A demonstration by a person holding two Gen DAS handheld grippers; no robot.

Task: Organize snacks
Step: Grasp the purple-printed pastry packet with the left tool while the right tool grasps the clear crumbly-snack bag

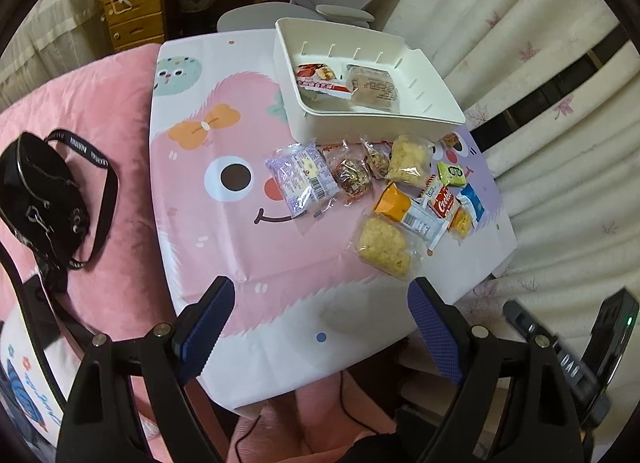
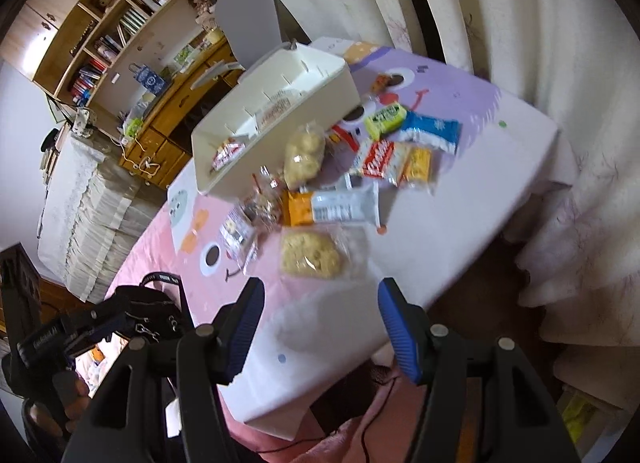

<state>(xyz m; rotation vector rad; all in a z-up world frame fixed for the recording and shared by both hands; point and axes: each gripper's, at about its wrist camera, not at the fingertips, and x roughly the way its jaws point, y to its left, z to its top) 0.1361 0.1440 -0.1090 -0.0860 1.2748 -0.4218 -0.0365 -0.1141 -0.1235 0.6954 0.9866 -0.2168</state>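
Hovering over the cartoon tablecloth (image 1: pixel 240 247), both the left gripper (image 1: pixel 320 327) and right gripper (image 2: pixel 320 327) are sitting with jaws apart, holding nothing. Loose snack packets (image 1: pixel 384 183) are lying in a heap just beside the white bin (image 1: pixel 420 119), which is already holding two packets

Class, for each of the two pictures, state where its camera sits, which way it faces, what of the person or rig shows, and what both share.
Left wrist: behind the left tool, facing down at the cartoon table; its open blue fingers show.
Right wrist: behind the right tool, angled down from the table's near corner; its open fingers and the left tool in a hand show.
Shared: white bin, loose snack packets, black bag.
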